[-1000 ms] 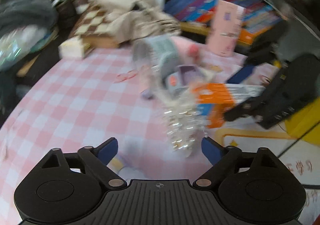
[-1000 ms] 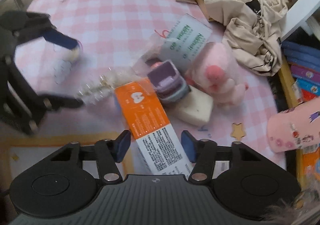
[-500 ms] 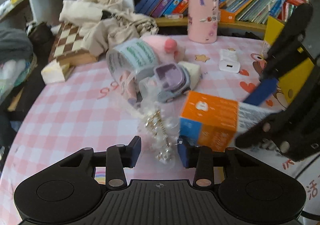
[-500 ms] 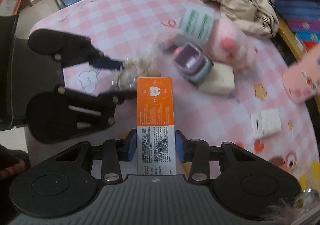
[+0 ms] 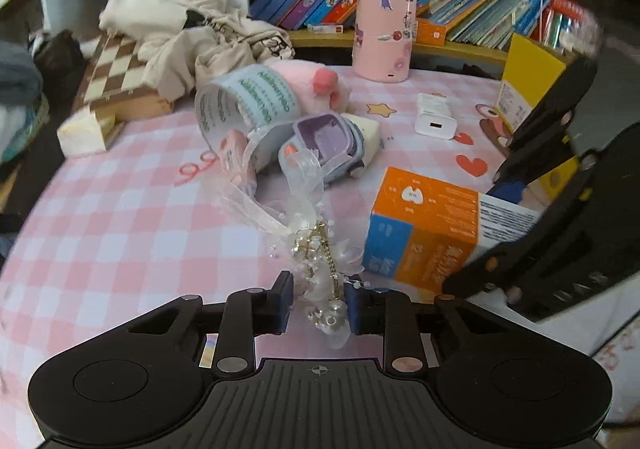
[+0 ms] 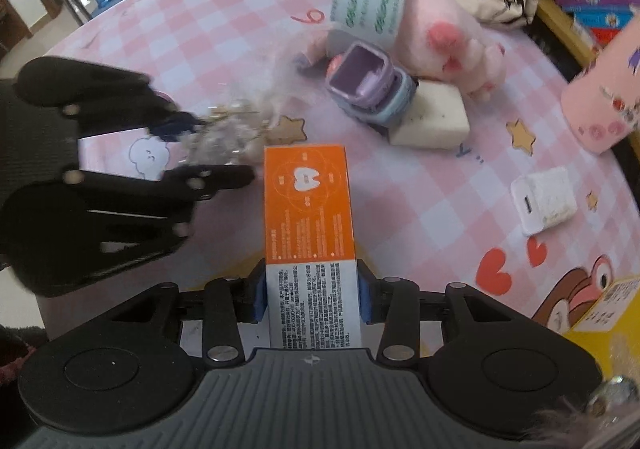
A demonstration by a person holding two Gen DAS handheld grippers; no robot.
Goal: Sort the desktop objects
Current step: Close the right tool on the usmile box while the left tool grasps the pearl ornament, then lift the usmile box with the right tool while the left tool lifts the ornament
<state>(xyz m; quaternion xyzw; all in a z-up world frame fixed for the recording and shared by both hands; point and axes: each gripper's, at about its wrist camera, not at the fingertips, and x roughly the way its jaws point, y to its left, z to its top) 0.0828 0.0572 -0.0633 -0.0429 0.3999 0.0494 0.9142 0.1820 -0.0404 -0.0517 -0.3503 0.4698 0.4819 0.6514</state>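
My left gripper (image 5: 319, 301) is shut on a clear beaded hair ornament (image 5: 320, 249) with a trailing ribbon, held just above the pink checked tablecloth (image 5: 120, 217). My right gripper (image 6: 311, 299) is shut on an orange and white toothpaste box (image 6: 310, 209), held lengthwise along the fingers. The box also shows at the right of the left wrist view (image 5: 424, 225). The left gripper with the ornament (image 6: 224, 133) shows at the left of the right wrist view, close beside the box.
A purple toy watch (image 6: 368, 85), a white eraser block (image 6: 432, 121), a pink plush (image 6: 444, 37), a tape roll (image 5: 244, 105) and a white charger (image 6: 544, 201) lie on the table. A pink cylinder (image 5: 384, 25), books, a chessboard (image 5: 116, 69) and crumpled cloth stand behind.
Both grippers closed: the left on the beaded ornament, the right on the orange box. Both then drew back toward the table's near side with their objects.
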